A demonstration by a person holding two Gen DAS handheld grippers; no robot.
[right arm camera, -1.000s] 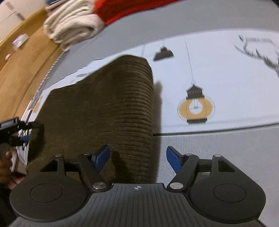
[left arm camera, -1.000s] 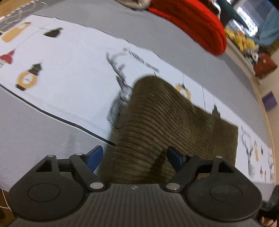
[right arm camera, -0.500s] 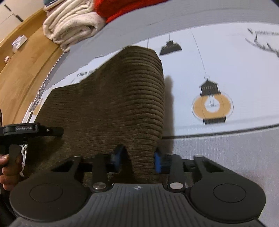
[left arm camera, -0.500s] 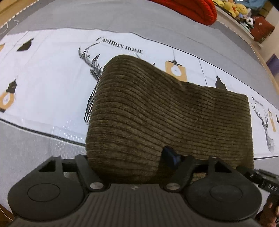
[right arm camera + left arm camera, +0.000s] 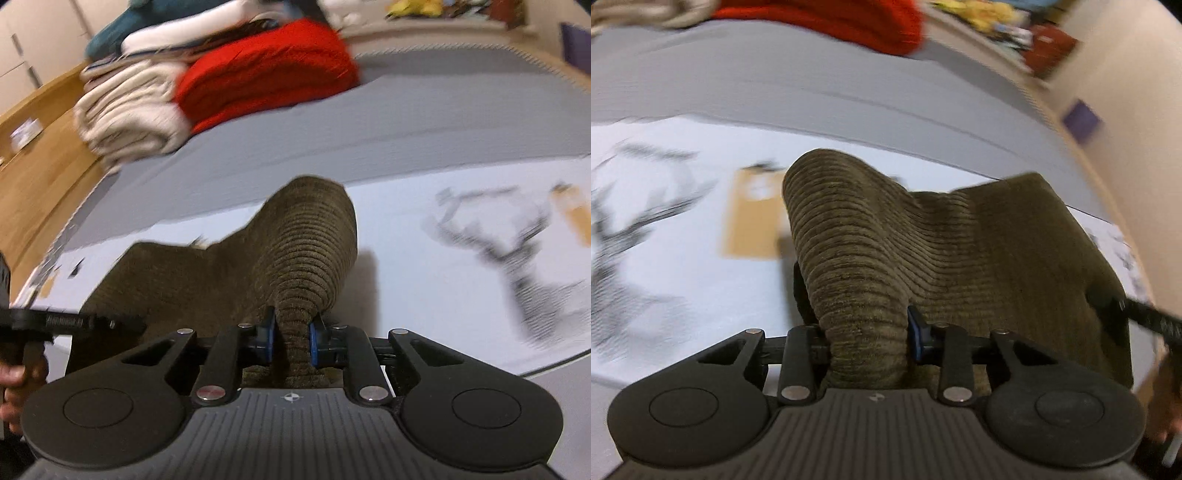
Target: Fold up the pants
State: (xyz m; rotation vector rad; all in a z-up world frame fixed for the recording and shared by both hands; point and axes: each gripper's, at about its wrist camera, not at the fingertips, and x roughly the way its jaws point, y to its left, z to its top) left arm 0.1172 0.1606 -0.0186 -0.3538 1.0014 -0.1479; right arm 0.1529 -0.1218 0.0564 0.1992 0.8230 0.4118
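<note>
Olive-brown corduroy pants (image 5: 960, 258), folded into a thick pad, lie on a white printed sheet (image 5: 683, 280). In the left wrist view my left gripper (image 5: 866, 343) has a bunched near corner of the pants between its blue pads, and its jaws are still closing on it. In the right wrist view my right gripper (image 5: 291, 339) pinches the other near corner of the pants (image 5: 306, 240) in a narrow ridge, its jaws also still closing. Both corners are raised off the sheet and the cloth sags between them. The left gripper (image 5: 55, 321) and the hand holding it show at that view's left edge.
The sheet lies on a grey bed cover (image 5: 443, 122). A red folded blanket (image 5: 266, 70) and cream folded blankets (image 5: 125, 118) are stacked at the far side. Wooden floor (image 5: 33, 177) runs along the left. A shelf with toys (image 5: 997, 22) stands beyond the bed.
Both grippers went from open around the pants' near edge to pinching it. The two corners have bunched and come up off the sheet, and both views have swung and blurred.
</note>
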